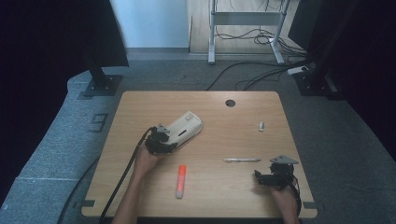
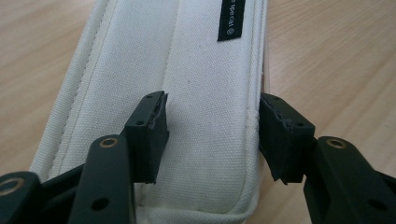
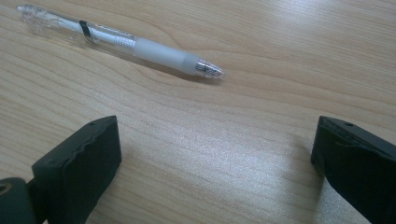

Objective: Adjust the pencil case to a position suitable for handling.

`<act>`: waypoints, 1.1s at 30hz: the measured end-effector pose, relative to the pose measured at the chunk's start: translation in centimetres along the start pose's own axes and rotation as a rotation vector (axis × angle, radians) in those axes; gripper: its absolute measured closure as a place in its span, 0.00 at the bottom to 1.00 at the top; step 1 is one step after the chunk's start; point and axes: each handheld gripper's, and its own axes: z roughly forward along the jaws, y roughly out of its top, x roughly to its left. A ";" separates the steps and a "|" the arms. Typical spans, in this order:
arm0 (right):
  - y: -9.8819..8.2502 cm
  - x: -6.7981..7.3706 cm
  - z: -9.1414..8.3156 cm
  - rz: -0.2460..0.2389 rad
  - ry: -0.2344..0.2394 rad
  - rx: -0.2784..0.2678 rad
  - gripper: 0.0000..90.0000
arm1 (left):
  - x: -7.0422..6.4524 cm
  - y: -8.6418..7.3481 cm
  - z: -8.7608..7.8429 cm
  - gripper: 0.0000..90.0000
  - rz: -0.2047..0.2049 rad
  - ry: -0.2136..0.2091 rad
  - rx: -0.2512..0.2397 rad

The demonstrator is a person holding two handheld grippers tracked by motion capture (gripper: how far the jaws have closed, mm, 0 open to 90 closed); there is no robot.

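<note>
Pencil case (image 1: 185, 128), white fabric with a small black label, lies aslant on the left half of the bench (image 1: 243, 191), its near end at your left gripper (image 1: 164, 140). In the left gripper view the two black fingers (image 2: 148, 135) stand either side of the case's (image 2: 201, 116) near end: the left one sits on the fabric top, inside the stitched edge, and the right one (image 2: 284, 137) is against the case's right side seam. You cannot tell from these pictures whether the pads are already pressing the fabric, so the grip is not settled; the fingers are about half spread. Your right gripper (image 1: 268, 176) rests at the bench's near right corner, its fingers released and wide apart with bare wood between them. In the right gripper view a clear pen (image 3: 121, 41) with a frosted white grip lies ahead of those fingers (image 3: 77, 161), well apart from them, its tip pointing to the right of that view. From above, that pen (image 1: 241, 160) lies flat between your two hands, just left of the right gripper. An orange highlighter (image 1: 181, 180) lies near the front edge, between the case and the pen. A small white item (image 1: 261, 126), too small to identify, sits farther back on the right, and a round dark hole (image 1: 230, 103) marks the far edge of the bench.
</note>
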 end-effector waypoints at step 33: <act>0.0 0.1 0.0 -0.002 0.003 0.001 0.01 | -2.4 -3.4 -3.9 0.84 -0.014 0.023 -0.083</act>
